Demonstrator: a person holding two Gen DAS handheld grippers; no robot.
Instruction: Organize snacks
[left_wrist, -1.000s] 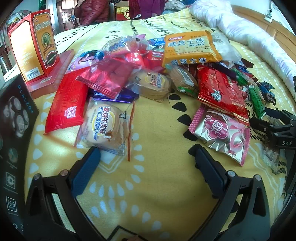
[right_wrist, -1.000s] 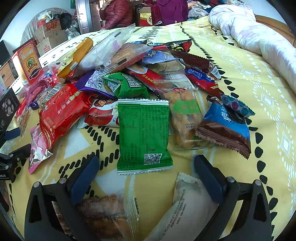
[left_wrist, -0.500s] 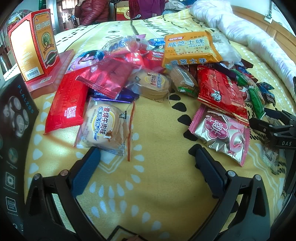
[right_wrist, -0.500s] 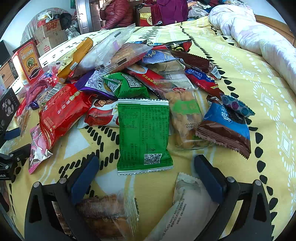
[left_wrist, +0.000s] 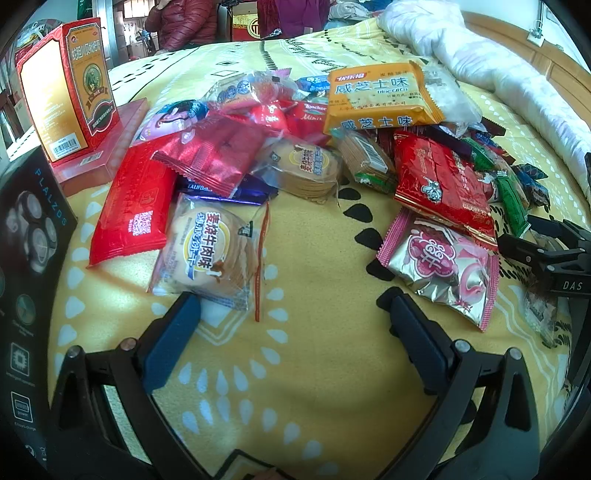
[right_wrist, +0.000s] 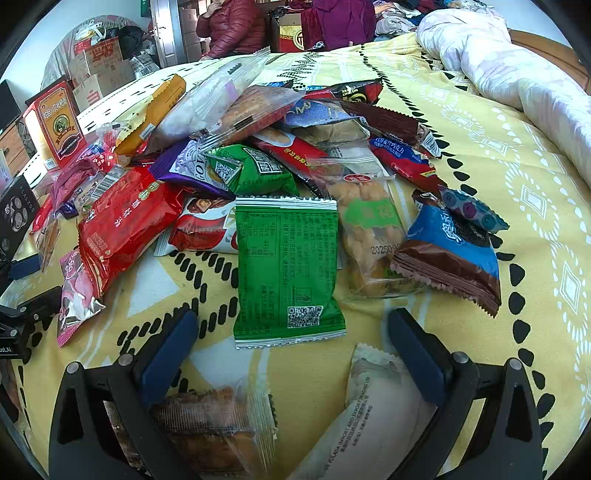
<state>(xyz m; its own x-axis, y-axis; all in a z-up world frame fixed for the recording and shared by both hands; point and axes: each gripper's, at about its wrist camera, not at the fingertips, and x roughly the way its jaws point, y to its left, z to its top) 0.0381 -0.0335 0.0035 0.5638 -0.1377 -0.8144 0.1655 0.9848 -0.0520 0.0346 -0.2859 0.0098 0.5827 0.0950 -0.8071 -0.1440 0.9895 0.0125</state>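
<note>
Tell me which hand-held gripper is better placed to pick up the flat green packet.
Right. The flat green packet lies directly ahead of the open right hand-held gripper, near its fingertips. The left hand-held gripper, also open, faces bare blanket beside a round biscuit packet.

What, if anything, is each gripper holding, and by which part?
Nothing is held. The left gripper and the right gripper are both open over the bedspread, with the snack packets untouched.
</note>
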